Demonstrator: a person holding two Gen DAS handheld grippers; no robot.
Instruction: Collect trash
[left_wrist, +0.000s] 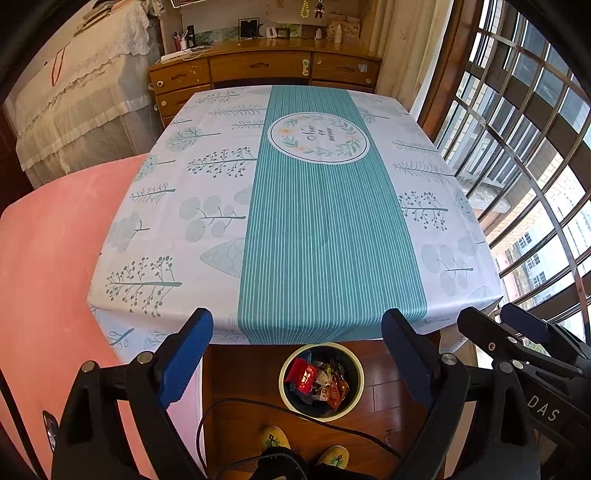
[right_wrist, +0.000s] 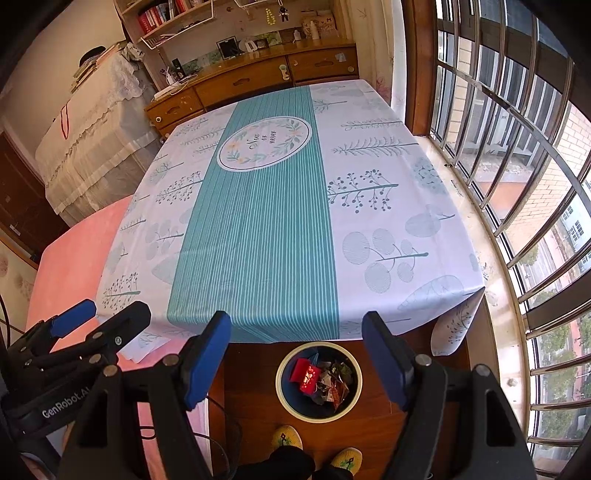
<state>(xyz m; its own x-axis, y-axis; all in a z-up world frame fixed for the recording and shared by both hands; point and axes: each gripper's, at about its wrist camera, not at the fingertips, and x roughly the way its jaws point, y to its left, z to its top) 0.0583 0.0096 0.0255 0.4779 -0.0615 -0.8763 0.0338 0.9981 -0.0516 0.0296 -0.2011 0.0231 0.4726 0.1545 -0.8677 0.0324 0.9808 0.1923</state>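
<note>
A round bin (left_wrist: 282, 382) (right_wrist: 277, 382) stands on the wooden floor just below the table's near edge. Inside lie a red packet (left_wrist: 304, 376) (right_wrist: 306, 374) and several crumpled wrappers (left_wrist: 334, 387). The table (left_wrist: 325, 240) (right_wrist: 258, 240) wears a white and teal striped cloth, and no loose trash shows on it. My left gripper (left_wrist: 297, 325) (right_wrist: 112, 310) hovers above the bin, open, with nothing between its blue pads. My right gripper (right_wrist: 297, 323) (left_wrist: 489, 314) hangs beside it, to its right, also open and holding nothing.
A pink bed cover (left_wrist: 55, 258) lies left of the table. A wooden dresser (left_wrist: 266, 68) stands behind it, and a barred window (left_wrist: 517, 147) runs along the right. A black cable (left_wrist: 258, 406) crosses the floor near a person's feet in knitted slippers (left_wrist: 275, 437).
</note>
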